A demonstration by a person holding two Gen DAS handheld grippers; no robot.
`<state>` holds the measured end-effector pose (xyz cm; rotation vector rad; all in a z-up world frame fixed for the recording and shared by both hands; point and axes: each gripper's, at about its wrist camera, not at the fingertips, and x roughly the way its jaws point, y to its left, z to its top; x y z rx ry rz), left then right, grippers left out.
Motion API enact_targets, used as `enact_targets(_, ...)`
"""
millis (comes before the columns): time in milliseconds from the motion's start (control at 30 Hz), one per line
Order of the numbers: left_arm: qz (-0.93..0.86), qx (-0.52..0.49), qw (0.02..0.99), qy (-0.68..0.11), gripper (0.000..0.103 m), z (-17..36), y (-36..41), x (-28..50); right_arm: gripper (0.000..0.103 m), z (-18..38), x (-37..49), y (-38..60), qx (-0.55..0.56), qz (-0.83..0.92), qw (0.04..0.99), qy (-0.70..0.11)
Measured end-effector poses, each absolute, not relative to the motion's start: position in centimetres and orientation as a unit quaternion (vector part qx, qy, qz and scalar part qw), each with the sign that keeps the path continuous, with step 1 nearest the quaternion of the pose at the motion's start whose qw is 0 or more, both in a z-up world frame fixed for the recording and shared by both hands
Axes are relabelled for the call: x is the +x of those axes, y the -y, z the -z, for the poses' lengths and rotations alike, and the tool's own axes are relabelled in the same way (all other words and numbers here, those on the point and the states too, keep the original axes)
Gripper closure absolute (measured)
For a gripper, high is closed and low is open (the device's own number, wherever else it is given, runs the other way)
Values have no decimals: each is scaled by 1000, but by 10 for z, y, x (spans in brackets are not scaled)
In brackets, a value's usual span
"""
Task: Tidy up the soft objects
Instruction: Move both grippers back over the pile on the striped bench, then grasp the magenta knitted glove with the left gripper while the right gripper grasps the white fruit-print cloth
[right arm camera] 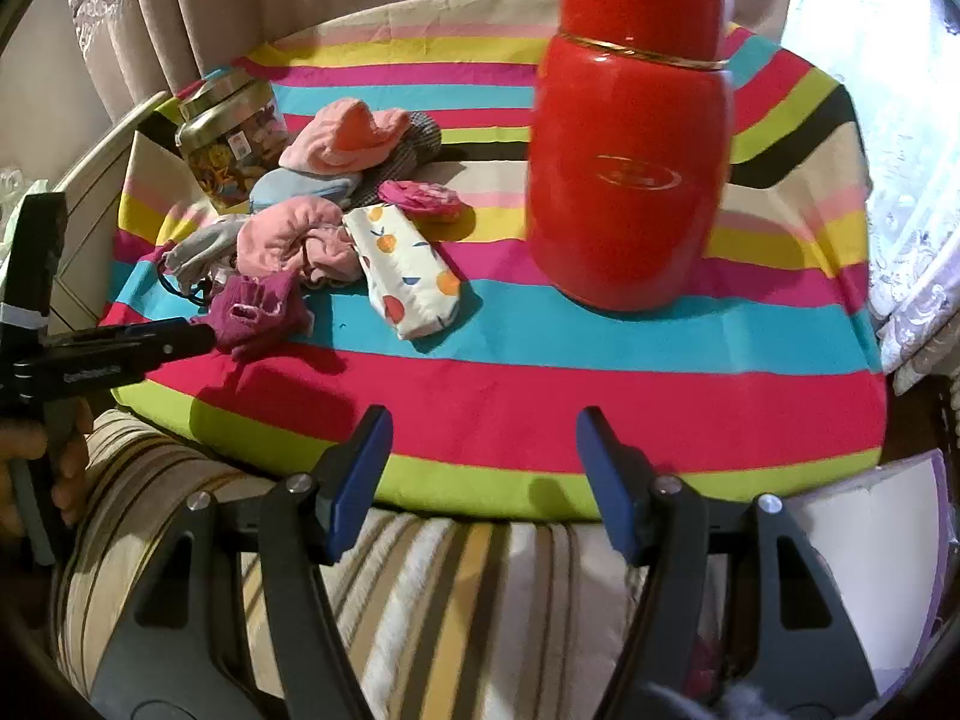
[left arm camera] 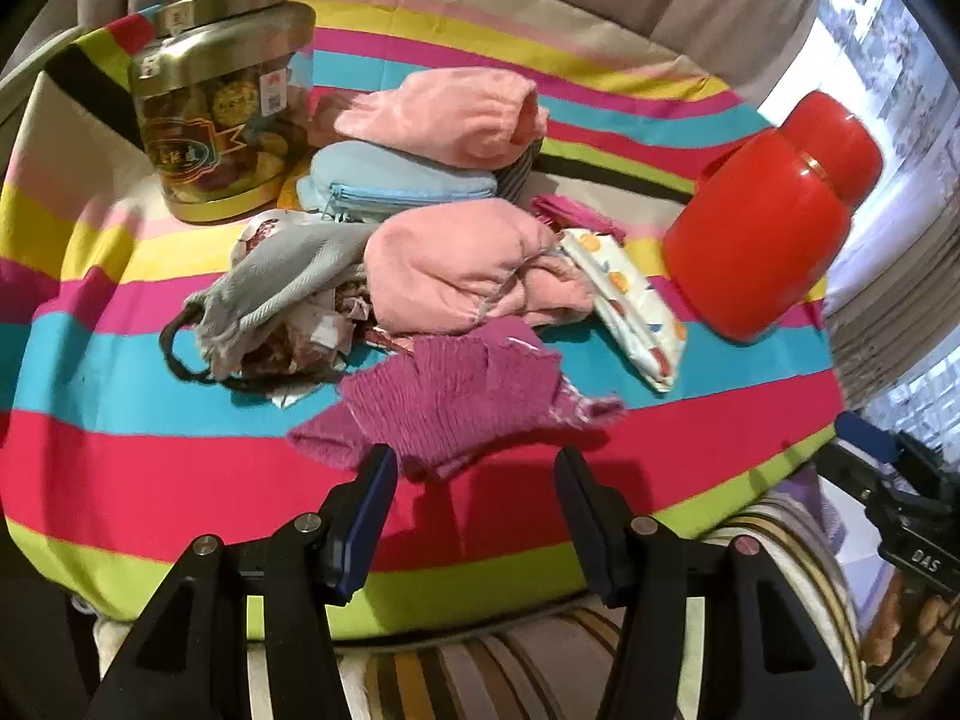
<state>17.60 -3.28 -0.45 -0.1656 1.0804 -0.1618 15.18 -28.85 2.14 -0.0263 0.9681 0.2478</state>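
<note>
Overhead, both wrist cameras looked down on a table under a striped cloth (left arm camera: pixel 150 480) of pink, turquoise, yellow and green. Near its middle lay a heap of soft things. A magenta knitted piece (left arm camera: pixel 456 396) sat at the near edge of the heap, just ahead of the left gripper (left arm camera: pixel 474 468), whose jaws stood partly apart with nothing between them; its pads did not touch the knit. Behind the knit lay a pink towel (left arm camera: pixel 456 264), bunched up, with a grey drawstring bag (left arm camera: pixel 270 282) to its left and a white pouch printed with oranges (left arm camera: pixel 630 294) to its right. Farther back, a light blue zip pouch (left arm camera: pixel 390 180) rested under a second pink towel (left arm camera: pixel 444 114). A small magenta item (right arm camera: pixel 420 198) lay beyond the printed pouch; what it was could not be told.

A clear jar with a gold lid (left arm camera: pixel 222 114) stood at the far left of the cloth, just beside the heap. A red canister (right arm camera: pixel 630 150) stood upright on the right, well apart from the soft things.

The right gripper (right arm camera: pixel 483 468) hung over the near edge of the cloth, its jaws likewise partly open and empty, away from every object. In the right wrist view a hand (right arm camera: pixel 66 468) could be seen gripping the handle of the left gripper.
</note>
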Motion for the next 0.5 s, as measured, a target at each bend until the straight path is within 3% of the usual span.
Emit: enact_targets(500, 75, 11, 843, -533, 47, 36, 57, 217, 28, 3, 197, 247, -51, -138, 865, -479)
